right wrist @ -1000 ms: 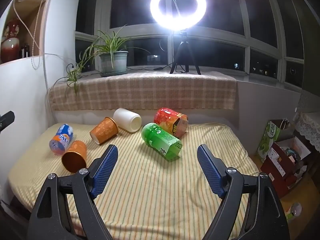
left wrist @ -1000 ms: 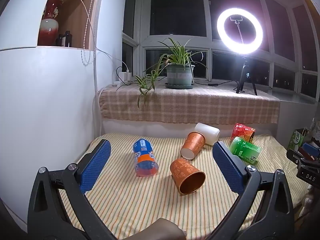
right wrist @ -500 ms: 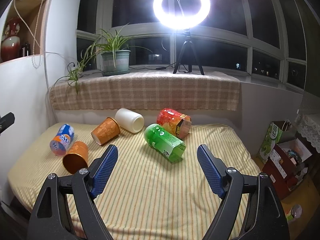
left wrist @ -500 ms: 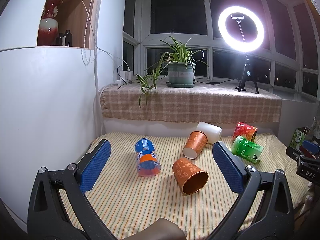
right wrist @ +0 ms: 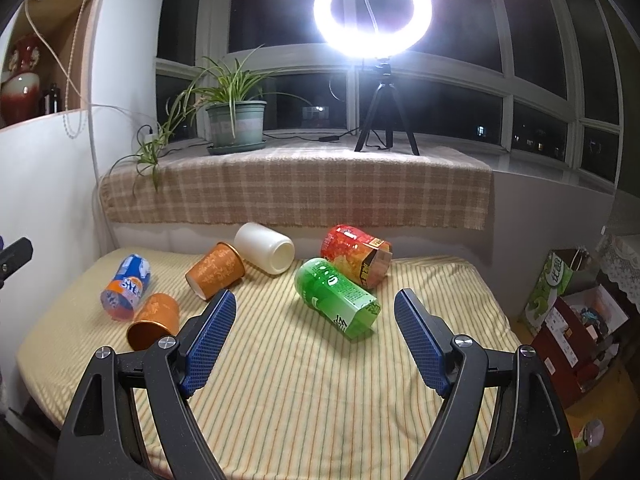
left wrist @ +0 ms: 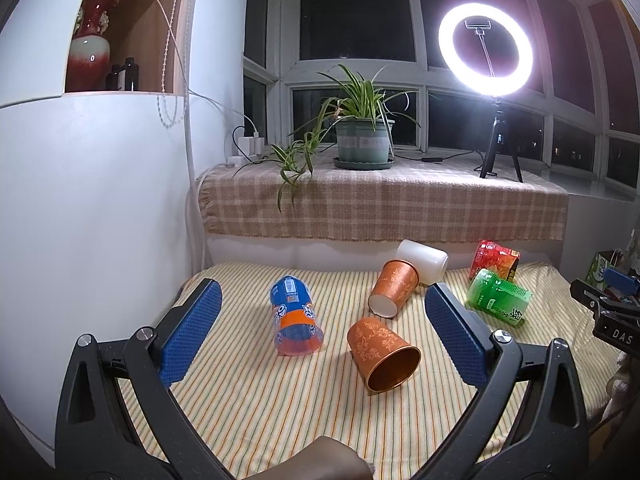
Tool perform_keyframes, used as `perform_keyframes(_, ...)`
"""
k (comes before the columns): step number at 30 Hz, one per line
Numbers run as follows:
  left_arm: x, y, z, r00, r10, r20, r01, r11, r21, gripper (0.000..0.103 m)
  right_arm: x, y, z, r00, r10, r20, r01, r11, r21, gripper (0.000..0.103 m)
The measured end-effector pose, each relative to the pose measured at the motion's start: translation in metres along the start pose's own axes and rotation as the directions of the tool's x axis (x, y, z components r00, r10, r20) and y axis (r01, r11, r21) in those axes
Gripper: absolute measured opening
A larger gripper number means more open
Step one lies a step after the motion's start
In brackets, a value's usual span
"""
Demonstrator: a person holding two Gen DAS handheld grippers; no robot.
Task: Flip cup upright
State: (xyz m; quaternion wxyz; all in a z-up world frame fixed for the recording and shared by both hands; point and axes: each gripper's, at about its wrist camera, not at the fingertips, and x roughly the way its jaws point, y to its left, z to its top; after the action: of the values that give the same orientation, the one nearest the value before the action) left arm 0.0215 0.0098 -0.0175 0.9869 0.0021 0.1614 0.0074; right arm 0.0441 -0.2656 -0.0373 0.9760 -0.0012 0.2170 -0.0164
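Several cups lie on their sides on the striped bed. A blue and orange cup (left wrist: 295, 317) (right wrist: 127, 287), a copper cup (left wrist: 382, 354) (right wrist: 154, 321) with its mouth toward me, a second orange cup (left wrist: 393, 287) (right wrist: 216, 271), a white cup (left wrist: 424, 261) (right wrist: 265, 247), a green cup (left wrist: 498, 303) (right wrist: 338, 297) and a red cup (left wrist: 495, 259) (right wrist: 356, 255). My left gripper (left wrist: 320, 336) is open and empty, short of the blue and copper cups. My right gripper (right wrist: 316, 340) is open and empty, just short of the green cup.
A striped sheet (right wrist: 312, 380) covers the bed. A white wall (left wrist: 92, 220) stands on the left. A checked ledge (left wrist: 384, 208) behind carries a potted plant (left wrist: 362, 140) and a ring light (left wrist: 486, 52). Boxes (right wrist: 572, 320) stand on the floor to the right of the bed.
Both grippers have drifted slightly, so the cups shift a little in view. The jaws stay open. No cup has moved.
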Motion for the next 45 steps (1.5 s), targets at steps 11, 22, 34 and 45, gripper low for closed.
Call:
perform_keyframes(11,0.001,-0.003,0.006,1.000,-0.002,-0.009,0.002,1.000,-0.003,0.103,0.005,0.003,0.008,1.000,0.002,-0.002,-0.002,1.000,-0.006,0.081)
perform_keyframes(22,0.003,-0.005,0.012,1.000,0.000,-0.010,0.000,1.000,-0.003,0.103,0.004,0.005,0.008,1.000,0.004,-0.003,-0.004,1.000,-0.011,0.081)
perform_keyframes(34,0.003,-0.005,0.013,1.000,0.002,-0.012,-0.002,1.000,-0.008,0.103,0.000,0.011,0.007,1.000,0.009,-0.003,-0.009,1.000,-0.017,0.081)
perform_keyframes(45,0.005,0.014,0.007,1.000,0.005,-0.026,-0.006,1.000,-0.030,0.103,0.007,0.024,0.007,0.999,0.028,-0.021,-0.029,0.999,-0.029,0.081)
